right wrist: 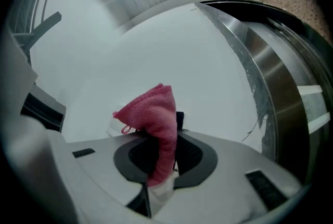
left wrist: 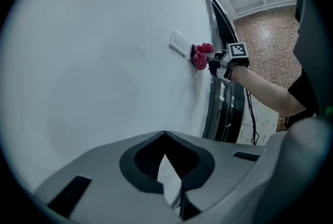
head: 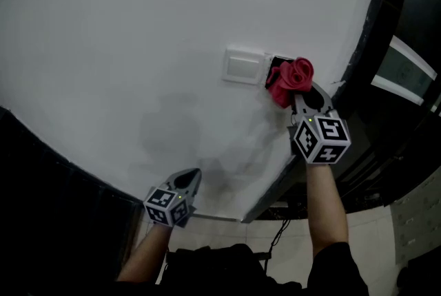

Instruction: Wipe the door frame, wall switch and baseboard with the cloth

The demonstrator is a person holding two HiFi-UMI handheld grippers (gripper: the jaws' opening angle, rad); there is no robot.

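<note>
Pink cloth [right wrist: 156,113] between right gripper [right wrist: 164,150] fingers [right wrist: 205,158], beside wall switch [head: 243,66]

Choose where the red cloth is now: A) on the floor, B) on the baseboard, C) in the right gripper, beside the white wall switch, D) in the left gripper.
C: the right gripper is shut on the red cloth, right beside the white wall switch.

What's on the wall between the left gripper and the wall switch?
Nothing but bare white wall, faintly shadowed, runs from the left gripper to the wall switch, as the head view shows. The cloth lies beyond the switch.
</note>
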